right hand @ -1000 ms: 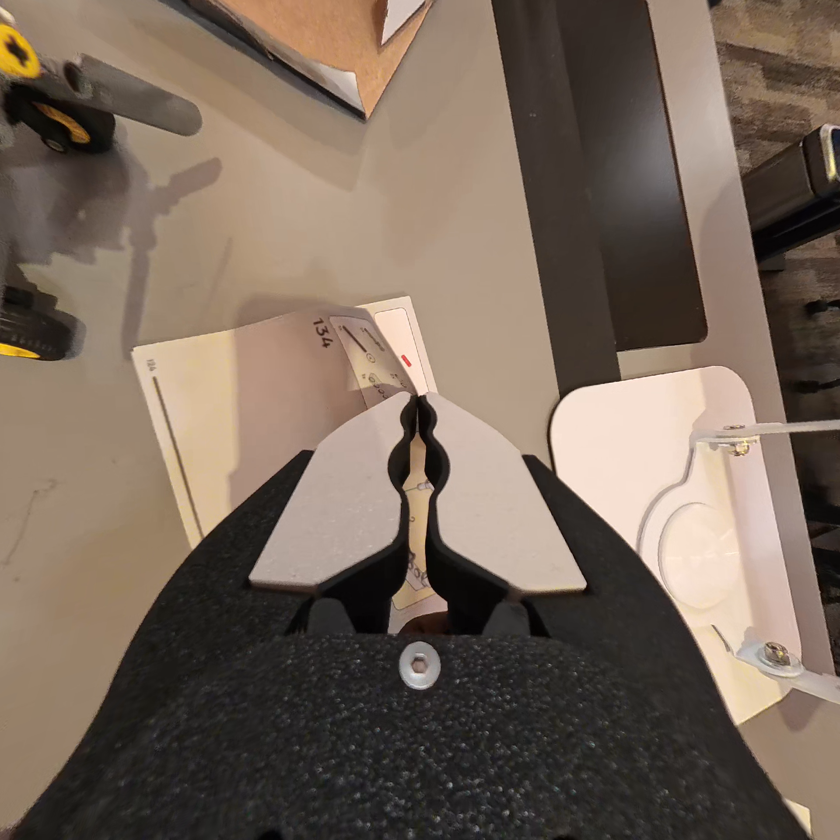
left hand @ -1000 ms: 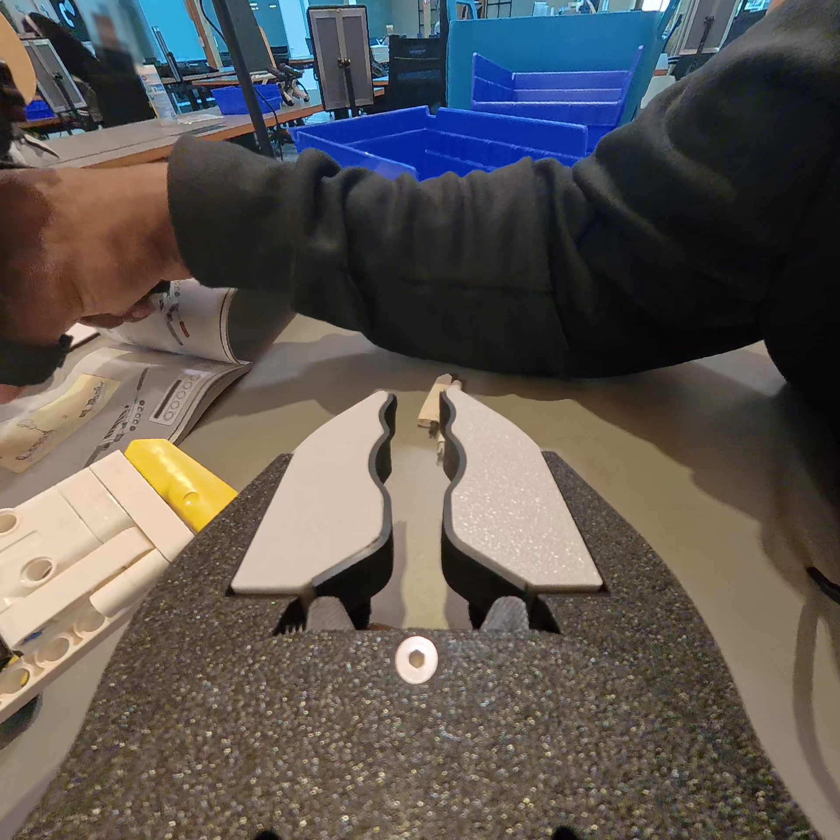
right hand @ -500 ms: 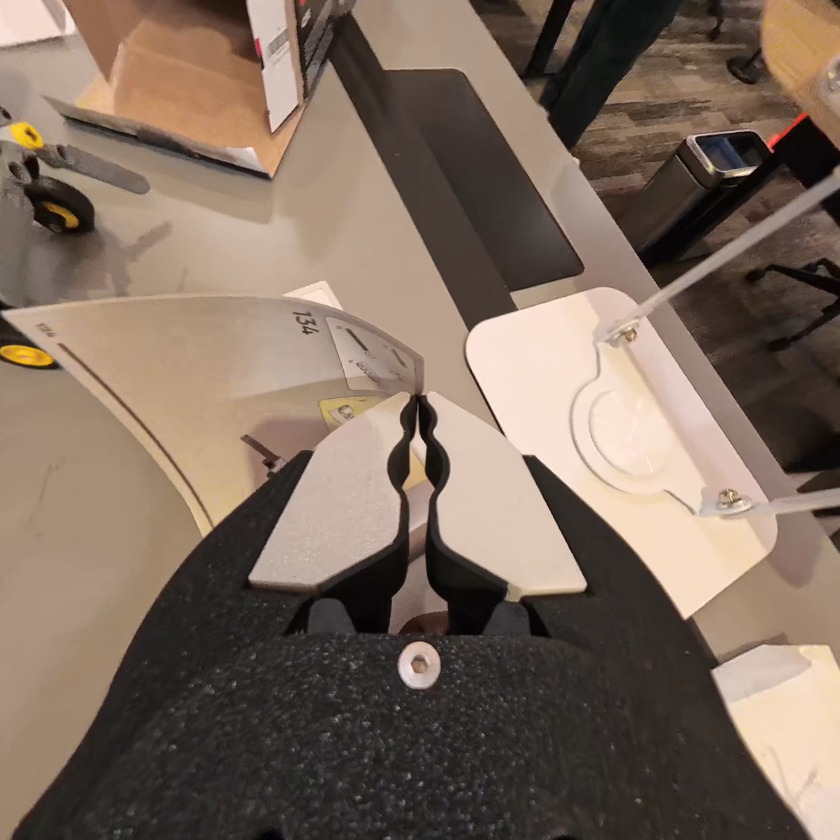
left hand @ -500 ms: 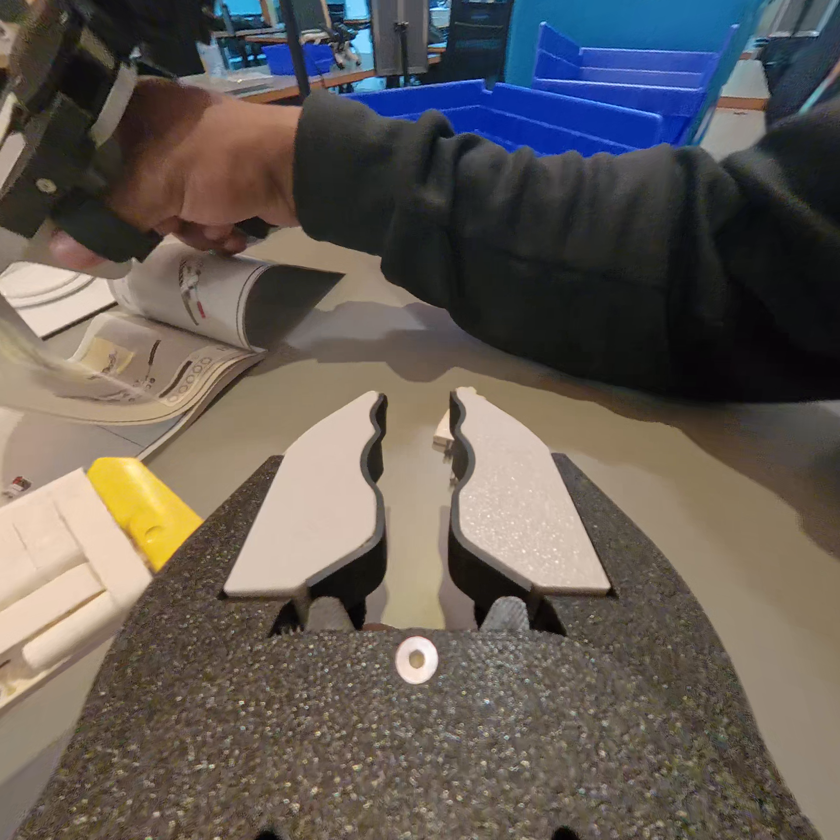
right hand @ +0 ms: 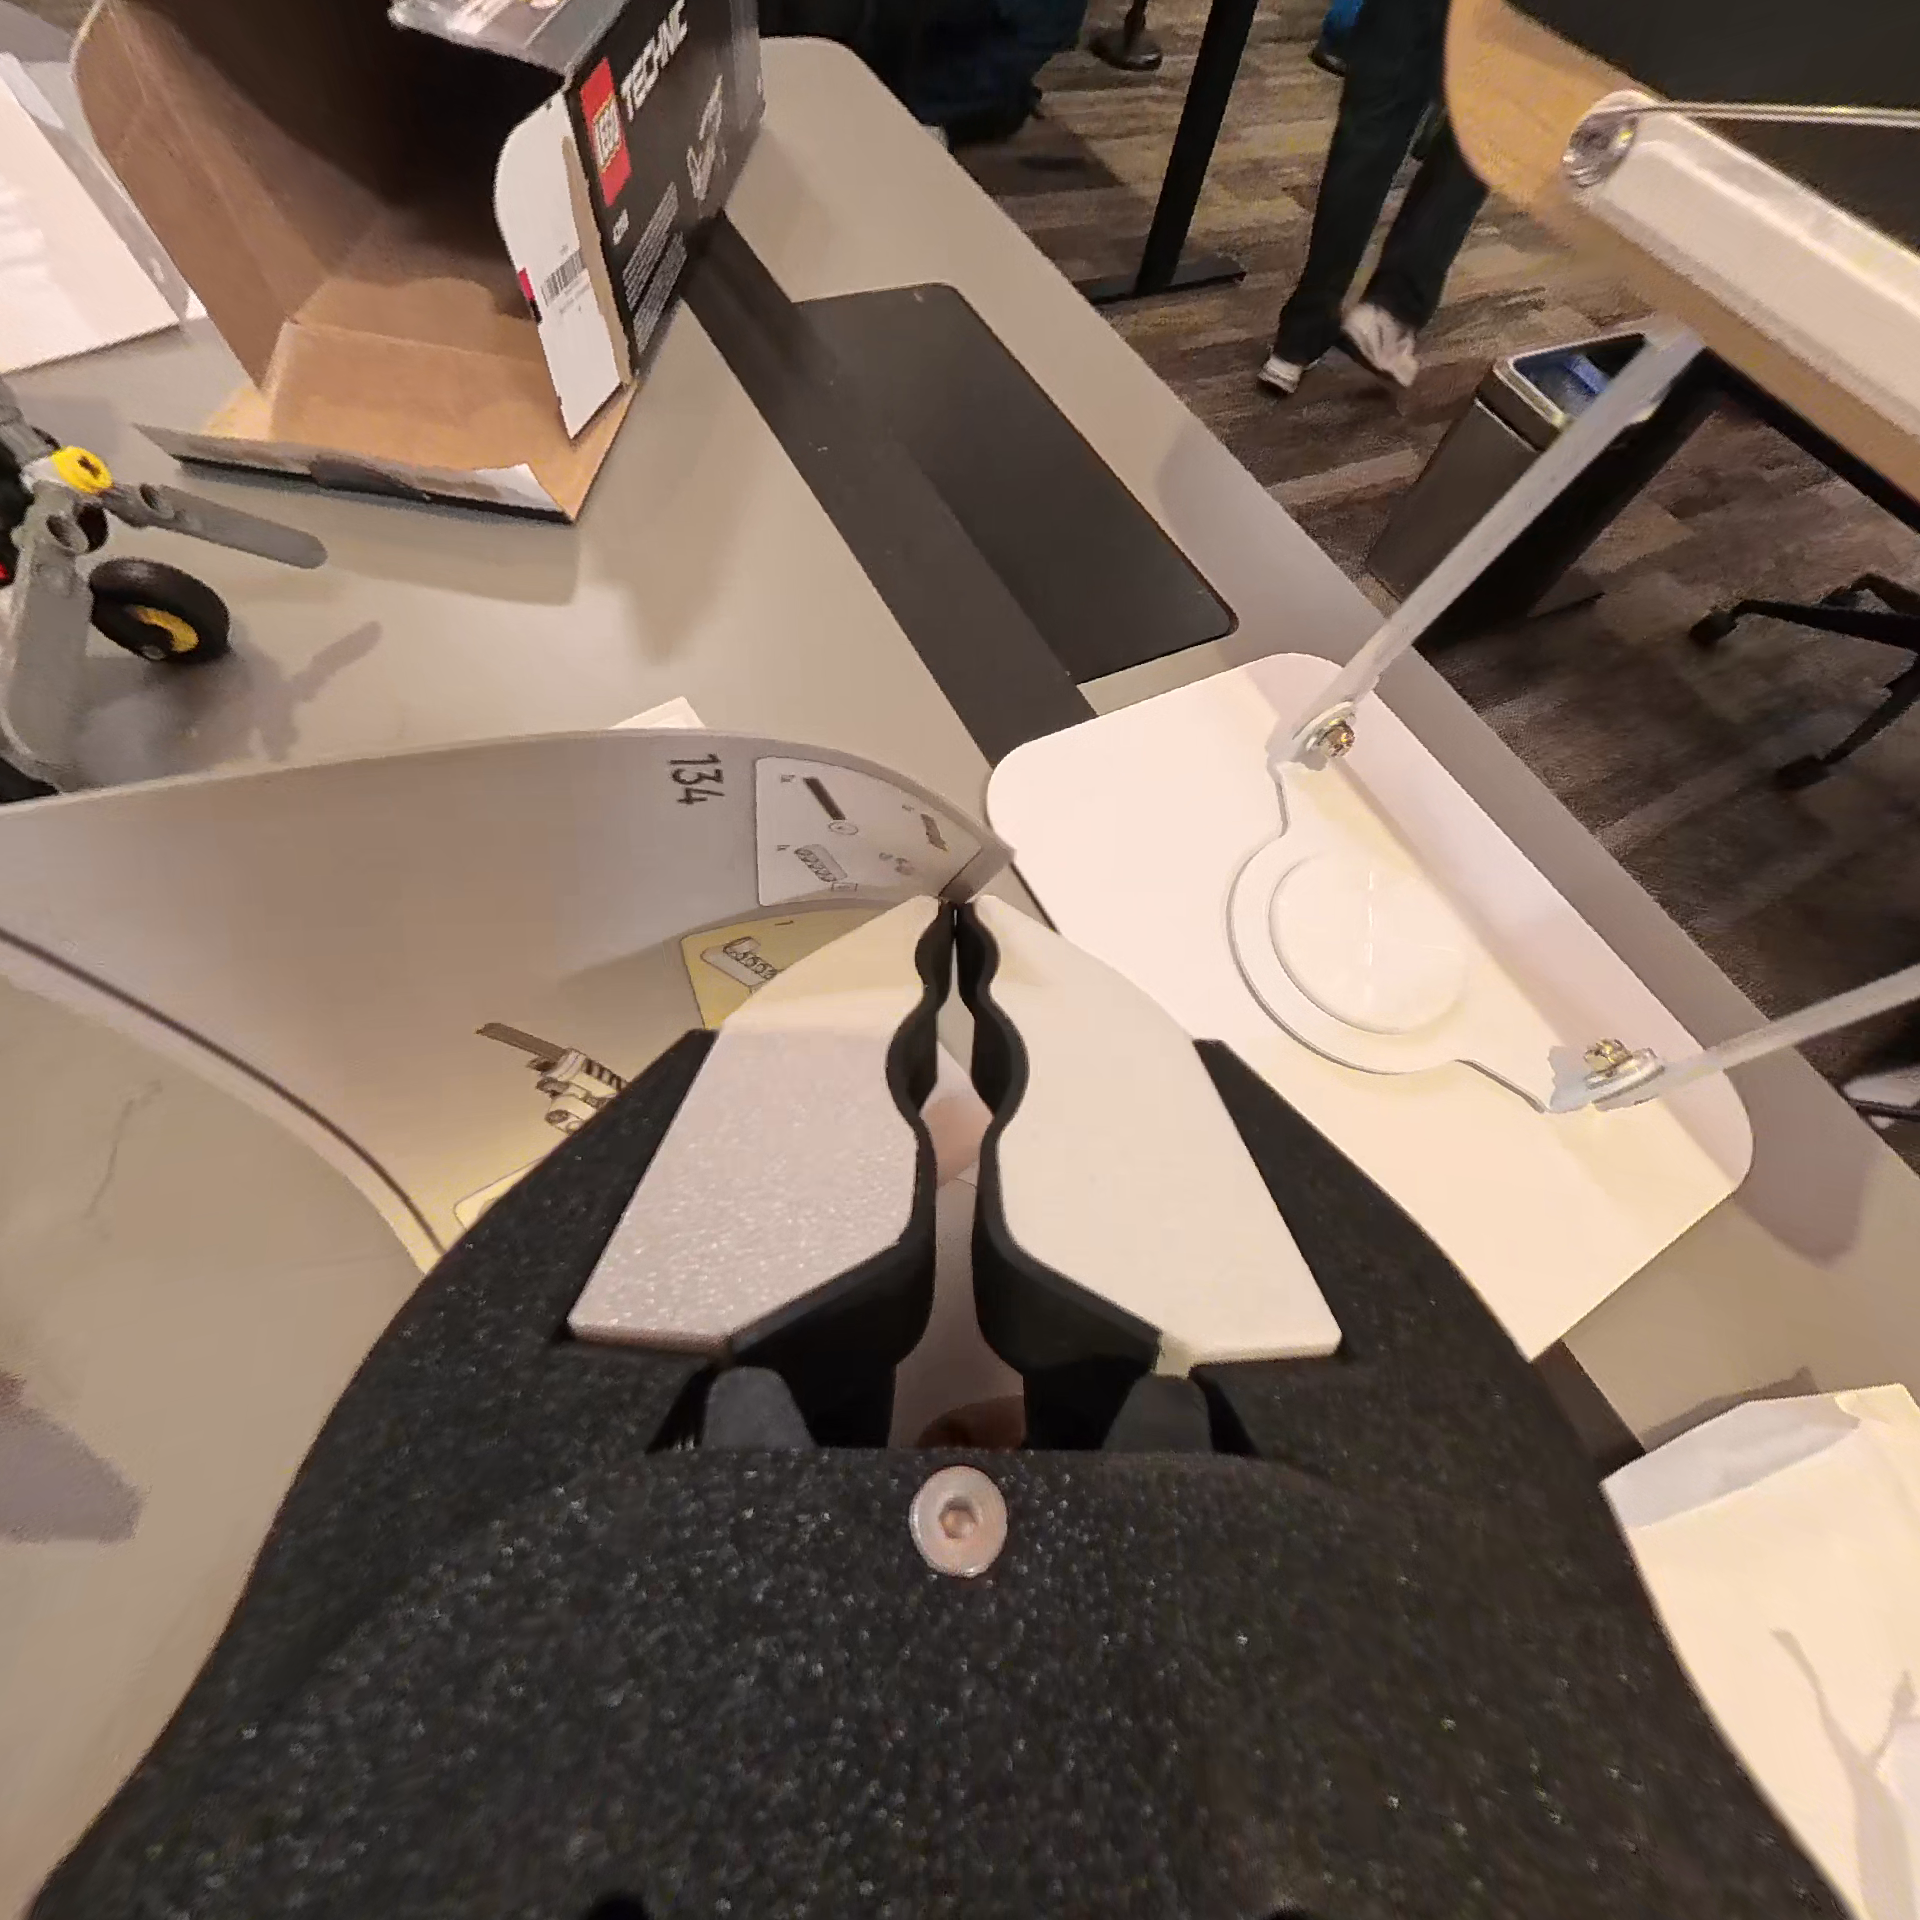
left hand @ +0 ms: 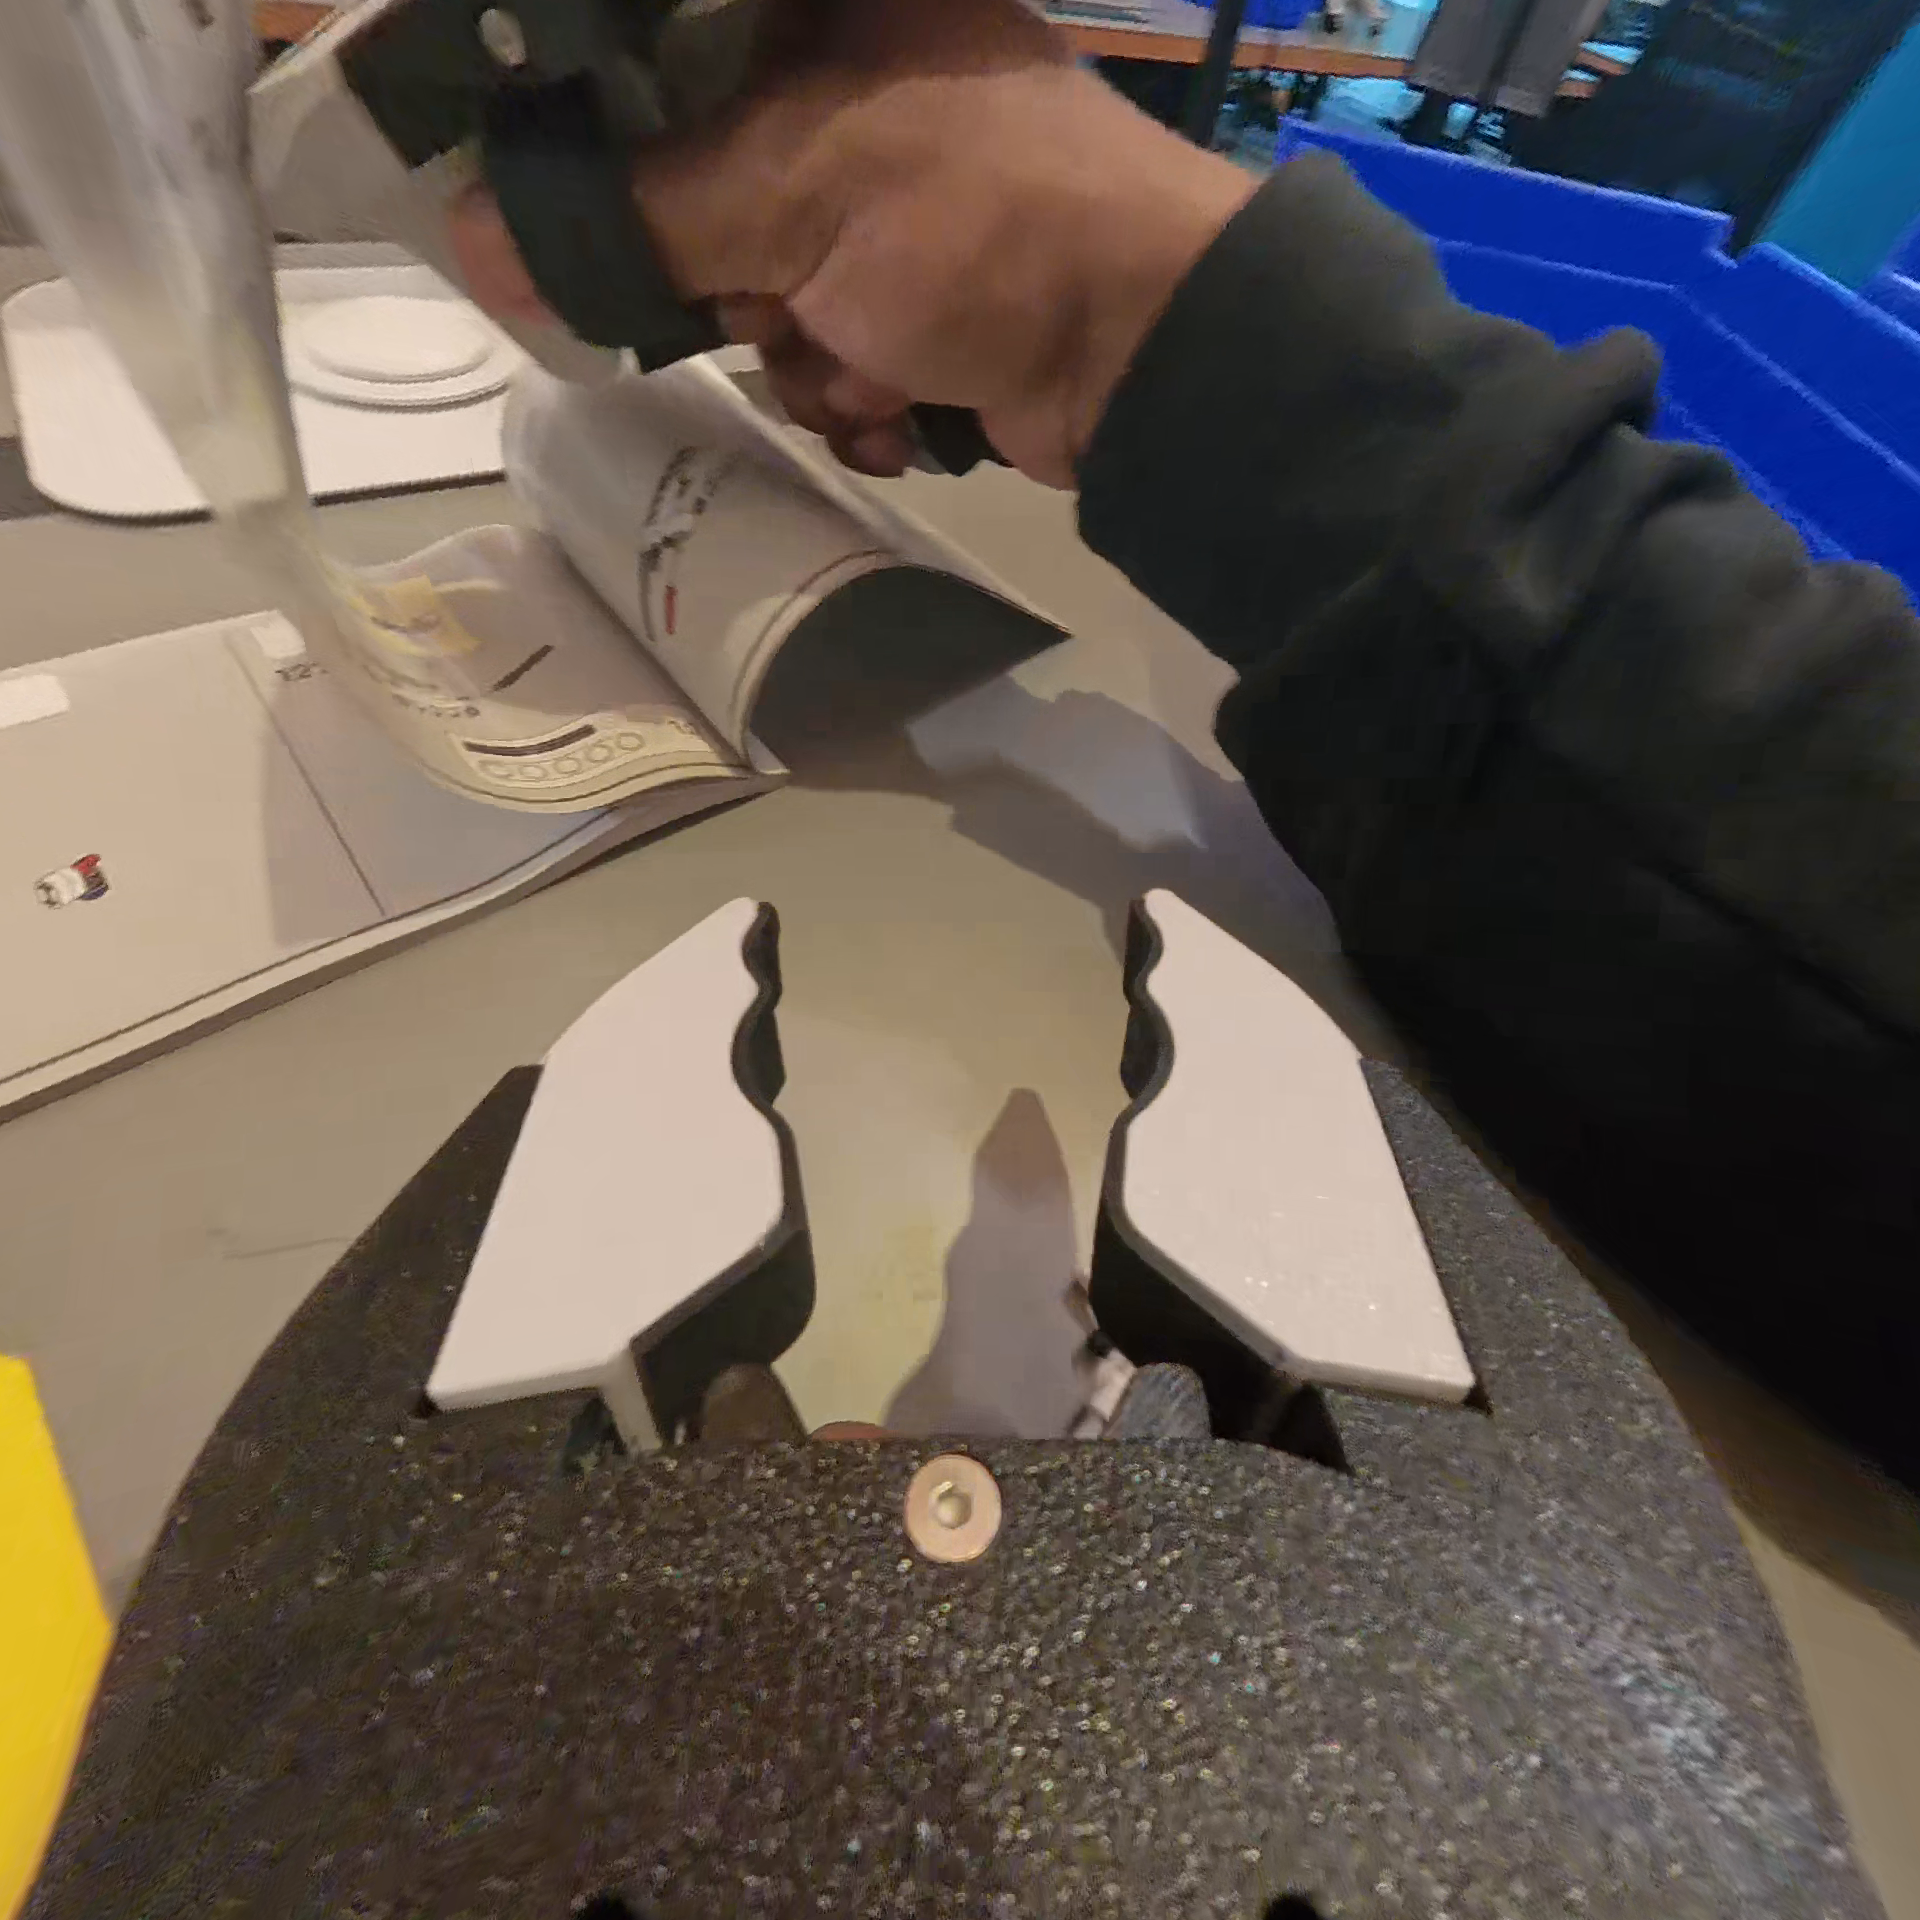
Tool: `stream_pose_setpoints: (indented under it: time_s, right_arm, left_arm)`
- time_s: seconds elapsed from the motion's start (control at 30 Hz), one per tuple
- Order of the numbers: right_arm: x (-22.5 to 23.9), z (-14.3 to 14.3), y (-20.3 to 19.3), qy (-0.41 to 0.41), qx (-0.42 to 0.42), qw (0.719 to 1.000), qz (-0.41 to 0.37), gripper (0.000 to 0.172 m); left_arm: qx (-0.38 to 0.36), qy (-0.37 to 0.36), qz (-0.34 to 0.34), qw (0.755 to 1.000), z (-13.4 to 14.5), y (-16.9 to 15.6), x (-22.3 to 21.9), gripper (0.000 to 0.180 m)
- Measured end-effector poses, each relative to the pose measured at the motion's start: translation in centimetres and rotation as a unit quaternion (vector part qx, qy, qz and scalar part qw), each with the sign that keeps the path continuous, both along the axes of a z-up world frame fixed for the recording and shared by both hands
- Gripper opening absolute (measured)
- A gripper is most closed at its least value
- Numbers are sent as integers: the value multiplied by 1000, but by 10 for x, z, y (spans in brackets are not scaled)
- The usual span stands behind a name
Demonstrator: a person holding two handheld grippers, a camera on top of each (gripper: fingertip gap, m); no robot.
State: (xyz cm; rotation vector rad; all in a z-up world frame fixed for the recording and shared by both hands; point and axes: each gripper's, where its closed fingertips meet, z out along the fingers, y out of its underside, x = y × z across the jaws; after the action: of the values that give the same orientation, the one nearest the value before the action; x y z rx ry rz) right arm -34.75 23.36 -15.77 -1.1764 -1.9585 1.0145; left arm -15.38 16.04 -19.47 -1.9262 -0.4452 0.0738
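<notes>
My left gripper (left hand: 951, 914) is open and empty, low over the grey table (left hand: 914, 862). My right gripper (right hand: 956, 912) is shut on the corner of a page (right hand: 416, 862) of an open instruction booklet and holds that page lifted and curved over. The left wrist view shows the booklet (left hand: 582, 665) lying open to the left, with the lifted page (left hand: 156, 260) blurred above it. There, a person's hand (left hand: 935, 239) in a dark sleeve (left hand: 1507, 675) holds the right gripper's black body (left hand: 561, 177) above the booklet.
A yellow block (left hand: 42, 1621) sits at the lower left. Blue bins (left hand: 1766, 343) stand behind the sleeve. A white stand base (right hand: 1351, 987), an open cardboard box (right hand: 416, 260), a grey toy model with a black wheel (right hand: 156, 613) and a black strip (right hand: 987, 468) are on the table. Some 20 cm of space lies between my two pairs of fingers.
My left jaws opened wide, and the small tan piece seen at their tips is out of view. My right gripper stayed shut and raised the page higher, curling it over.
</notes>
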Motion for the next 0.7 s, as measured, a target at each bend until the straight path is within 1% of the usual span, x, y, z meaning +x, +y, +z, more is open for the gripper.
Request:
stream_pose_setpoints:
  time_s: [0.17, 0.27, 0.33, 0.4, 0.43, 0.5, 0.53, 0.6, 0.7]
  right_arm:
    - [2, 8, 15, 12, -34, 999, -23, 0]
    - [4, 10, 22, 15, -55, 998, -28, 0]
    - [6, 9, 24, 11, -66, 997, -27, 0]
    - [7, 9, 27, 10, -67, 997, -31, 0]
    - [8, 9, 26, 6, -66, 997, -30, 0]
    - [11, 8, 19, 1, -46, 999, -15, 0]
    - [13, 8, 12, -2, -26, 1000, -1, 0]
    - [20, 1, -7, -20, 24, 998, 45, 3]
    - [35, -20, -38, -48, 118, 984, 122, 16]
  left_arm:
    - [16, 0, 61, 998, 7, 15, -22, 76]
    - [20, 36, 97, 994, 16, 21, -42, 80]
    - [3, 41, 119, 992, 12, 22, -57, 84]
    - [-12, 17, 120, 993, 4, 23, -63, 83]
    - [-19, 7, 117, 993, -1, 23, -63, 82]
    - [-26, -4, 87, 996, -8, 25, -53, 77]
    - [-19, 7, 68, 997, -6, 25, -47, 74]
    - [12, 54, 30, 998, 5, 26, -32, 72]
    - [45, 113, -48, 991, 18, 21, -1, 69]
